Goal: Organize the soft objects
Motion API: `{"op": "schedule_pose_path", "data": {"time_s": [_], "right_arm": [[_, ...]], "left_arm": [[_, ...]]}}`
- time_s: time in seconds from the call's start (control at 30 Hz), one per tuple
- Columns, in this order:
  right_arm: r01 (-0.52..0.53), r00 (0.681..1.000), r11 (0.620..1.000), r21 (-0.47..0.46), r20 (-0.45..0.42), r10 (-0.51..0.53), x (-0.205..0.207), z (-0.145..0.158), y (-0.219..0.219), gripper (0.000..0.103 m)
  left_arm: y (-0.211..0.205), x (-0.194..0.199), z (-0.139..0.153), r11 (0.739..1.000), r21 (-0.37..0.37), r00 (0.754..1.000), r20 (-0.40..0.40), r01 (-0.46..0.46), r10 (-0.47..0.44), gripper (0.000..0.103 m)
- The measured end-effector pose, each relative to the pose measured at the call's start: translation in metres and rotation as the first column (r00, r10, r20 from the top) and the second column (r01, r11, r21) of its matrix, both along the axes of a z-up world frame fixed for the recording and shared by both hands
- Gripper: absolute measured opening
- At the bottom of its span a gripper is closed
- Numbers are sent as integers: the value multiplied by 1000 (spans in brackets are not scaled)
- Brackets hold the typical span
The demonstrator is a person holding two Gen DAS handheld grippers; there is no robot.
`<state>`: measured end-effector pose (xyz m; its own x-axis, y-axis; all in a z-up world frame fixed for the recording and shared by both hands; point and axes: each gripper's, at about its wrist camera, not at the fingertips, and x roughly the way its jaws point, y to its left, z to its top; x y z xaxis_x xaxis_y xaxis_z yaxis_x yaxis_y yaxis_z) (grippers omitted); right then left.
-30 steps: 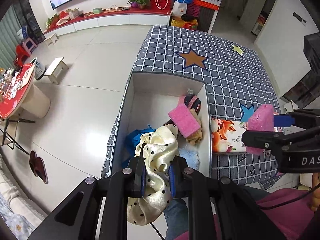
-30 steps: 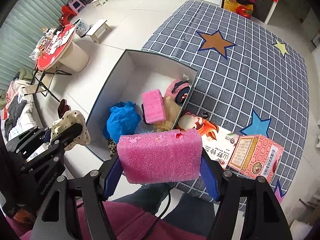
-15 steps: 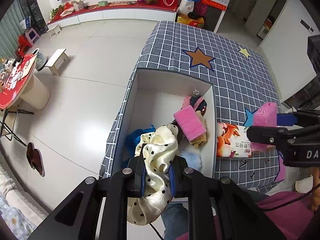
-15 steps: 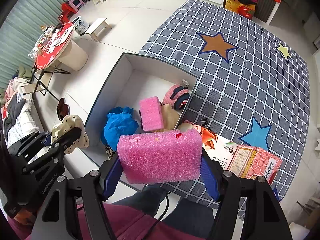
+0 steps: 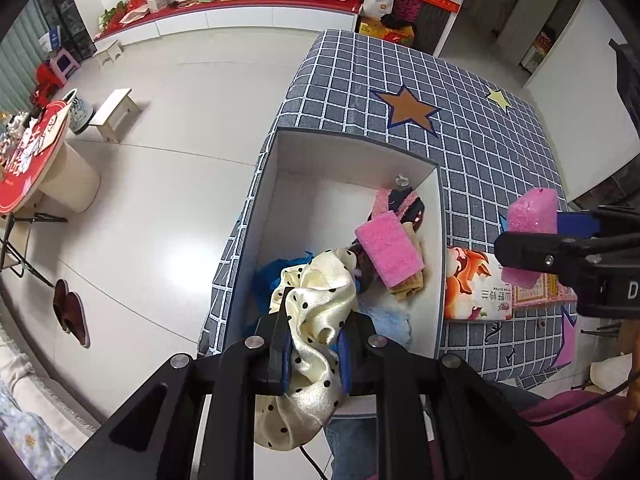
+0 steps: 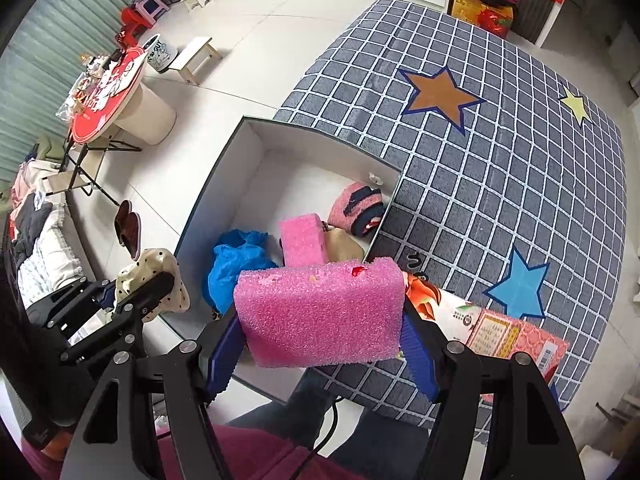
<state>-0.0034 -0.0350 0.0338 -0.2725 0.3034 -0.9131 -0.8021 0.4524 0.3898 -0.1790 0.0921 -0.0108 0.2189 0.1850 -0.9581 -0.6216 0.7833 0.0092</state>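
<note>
Left wrist view.
- Left gripper [image 5: 314, 350]: jaws closed on a cream polka-dot satin cloth [image 5: 316, 320]; the cloth bunches above the blue finger pads and hangs down below them. Held above the near end of the box.
- White box [image 5: 344, 160]: open-topped, dark outside, set on the left part of the table. Contents, all toward its near and right side: a pink sponge [image 5: 388, 250] lying tilted on a tan cloth [image 5: 412, 280]; a pink-and-navy knitted item [image 5: 400, 202] against the right wall; a blue cloth [image 5: 276, 276] partly hidden behind the held satin; a pale blue fluffy item [image 5: 390, 320] at the near right corner.
- Table [image 5: 480, 132]: grey grid-pattern cover with orange, yellow and blue stars.
- Tissue pack [image 5: 476, 292]: orange-and-white print, lying on the table just outside the box's right wall.
- Right gripper [image 5: 532, 248]: at the right edge, clamping a second pink sponge [image 5: 534, 216] on its ends, above the tissue pack.

Right wrist view.
- Right gripper [image 6: 320, 320]: fingers pressed against both ends of the pink sponge [image 6: 320, 316], held flat face to the camera, above the box's near right corner.
- White box [image 6: 224, 184]: sponge, blue cloth, tan cloth and knitted item visible inside.
- Red patterned carton [image 6: 516, 340]: on the table, touching the tissue pack [image 6: 448, 308].
- Left gripper [image 6: 148, 296]: lower left, gripping the polka-dot cloth [image 6: 160, 268], just outside the box's near left corner.
</note>
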Motion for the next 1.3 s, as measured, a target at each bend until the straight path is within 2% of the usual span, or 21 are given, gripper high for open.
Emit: {"op": "schedule_pose_path", "data": {"time_s": [0.4, 0.43, 0.47, 0.5, 0.57, 0.6, 0.67, 0.73, 0.83, 0.93, 1.0, 1.07, 1.13, 1.2, 1.3], "right_arm": [[-51, 999, 999, -13, 10, 52, -5, -14, 35, 71], [-62, 998, 998, -11, 8, 62, -6, -17, 41, 71], [-72, 997, 997, -8, 8, 72, -8, -19, 45, 71], [-83, 997, 997, -6, 9, 83, -10, -21, 49, 72], [-102, 995, 995, -13, 18, 102, -13, -24, 56, 76], [-108, 994, 994, -18, 24, 108, -14, -25, 59, 82], [-104, 994, 995, -11, 44, 104, -14, -23, 59, 102], [-110, 992, 994, -4, 55, 110, -14, -20, 58, 102], [-120, 992, 992, -31, 44, 122, -14, -22, 57, 102], [-99, 992, 995, -26, 72, 100, -11, -19, 51, 102], [-71, 987, 997, -13, 146, 73, -10, -9, 42, 102], [-65, 974, 998, 14, 220, 60, -9, 3, 36, 102], [-60, 965, 997, 45, 258, 47, -10, 16, 29, 102], [-52, 969, 996, 74, 246, 33, -8, 26, 23, 102], [-39, 976, 995, 88, 218, 19, -11, 32, 14, 102]], "left_arm": [[7, 8, -24, 1000, -27, 999, -41, 4, -5, 20], [7, 9, -25, 1000, -25, 999, -34, 6, -7, 23], [7, 9, -25, 1000, -16, 1000, -25, 7, -8, 27], [6, 9, -25, 1000, -4, 1000, -26, 9, -9, 43], [5, 9, -25, 1000, 15, 1000, -25, 8, -7, 90], [4, 7, -24, 999, 32, 1000, -15, 0, 1, 94], [4, 3, -22, 999, 35, 1000, -5, -8, 8, 98], [7, -3, -20, 999, 34, 999, 12, -30, 30, 103], [10, -12, -11, 996, 61, 996, 64, -71, 67, 103], [8, -25, 14, 981, 161, 984, 157, -111, 86, 103], [3, -34, 35, 964, 233, 973, 221, -125, 73, 103], [1, -40, 47, 964, 241, 966, 252, -112, 49, 103], [0, -41, 53, 971, 222, 968, 250, -87, 29, 103], [0, -40, 55, 980, 192, 972, 234, -53, 7, 103], [-8, -37, 54, 982, 187, 983, 182, -15, -20, 103]]}}
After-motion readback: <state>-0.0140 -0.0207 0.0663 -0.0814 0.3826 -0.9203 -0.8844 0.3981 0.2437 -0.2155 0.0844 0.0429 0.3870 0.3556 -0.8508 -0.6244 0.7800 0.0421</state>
